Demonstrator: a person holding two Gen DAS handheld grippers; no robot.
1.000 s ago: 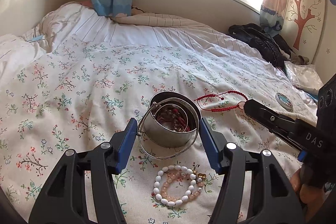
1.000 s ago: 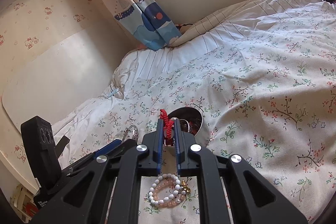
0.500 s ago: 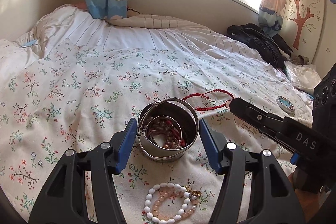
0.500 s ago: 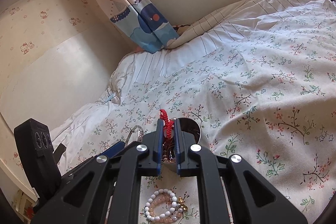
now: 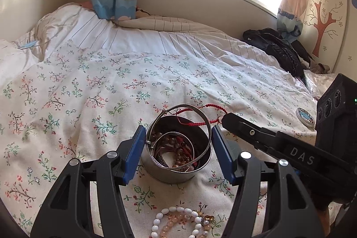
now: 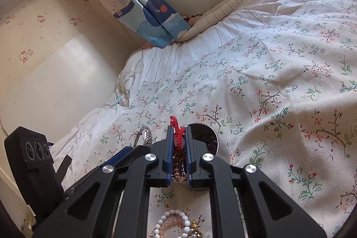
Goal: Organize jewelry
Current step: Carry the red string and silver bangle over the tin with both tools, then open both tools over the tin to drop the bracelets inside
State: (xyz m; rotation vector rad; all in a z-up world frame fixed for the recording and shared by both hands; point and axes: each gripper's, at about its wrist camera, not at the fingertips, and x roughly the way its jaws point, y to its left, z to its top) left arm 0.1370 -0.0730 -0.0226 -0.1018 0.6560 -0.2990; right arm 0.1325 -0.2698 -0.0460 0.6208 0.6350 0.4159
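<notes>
Carefully, with the right gripper [image 6: 178, 137] pinched on the red cord bracelet [image 5: 196, 117] above the metal tin [image 5: 176, 162] and the left gripper [image 5: 178, 155] spread either side, release was best delayed until the cord hung inside its rim.

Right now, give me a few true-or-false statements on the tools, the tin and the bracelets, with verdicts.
1. The right tool is shut on the red cord. True.
2. The left tool grips the tin. False: its jaws stand open on either side of the tin, apart from it.
3. The tin is empty. False: it holds beads and a bangle.
4. The bead bracelets lie on the quilt outside the tin. True.
5. The red cord lies wholly in the tin. False: it hangs over the rim, held by the right tool.
</notes>
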